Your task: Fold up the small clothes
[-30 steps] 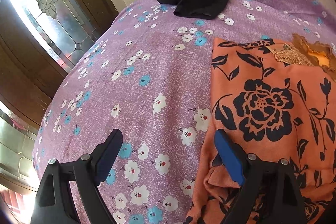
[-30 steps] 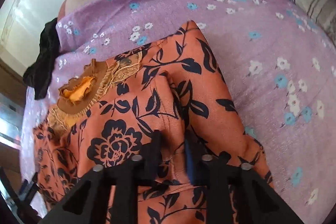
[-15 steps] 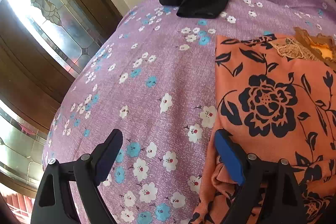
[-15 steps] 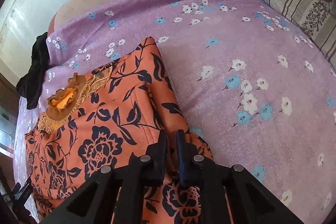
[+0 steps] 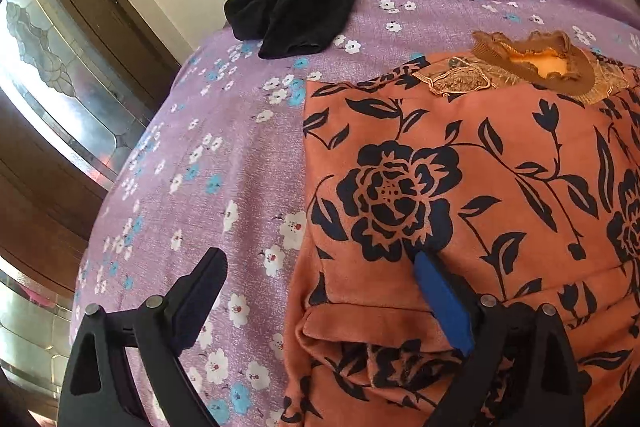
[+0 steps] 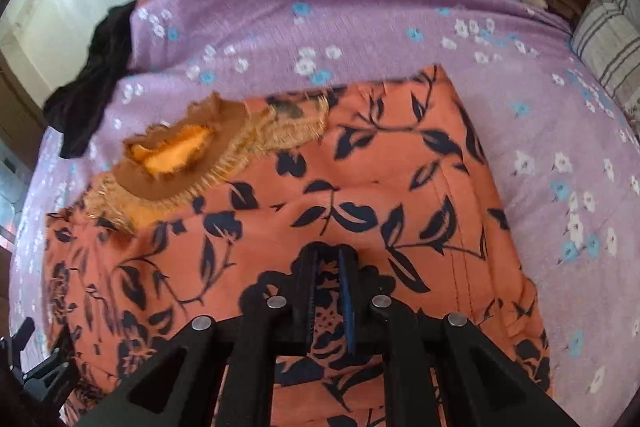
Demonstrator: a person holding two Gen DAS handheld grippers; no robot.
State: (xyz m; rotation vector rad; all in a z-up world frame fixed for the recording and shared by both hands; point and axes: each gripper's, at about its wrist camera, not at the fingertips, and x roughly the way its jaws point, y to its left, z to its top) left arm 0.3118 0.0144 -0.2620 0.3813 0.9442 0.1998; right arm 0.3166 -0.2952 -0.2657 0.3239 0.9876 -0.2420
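Though blurred, no legible garment (image 6: 360, 187) writing.

Right gripper pinching an orange floral garment on a purple bedsheet

The right gripper (image 6: 326, 259) has its jaws nearly together, with a strip of the orange garment (image 6: 304, 195) showing in the narrow gap between them. The garment, printed with dark leaves and flowers, lies on the purple flowered sheet (image 6: 360, 15), its fringed brown neckline (image 6: 176, 163) at the far left. A black cloth (image 6: 96, 79) lies at the sheet's far left edge. A striped cushion (image 6: 608, 39) sits far right.
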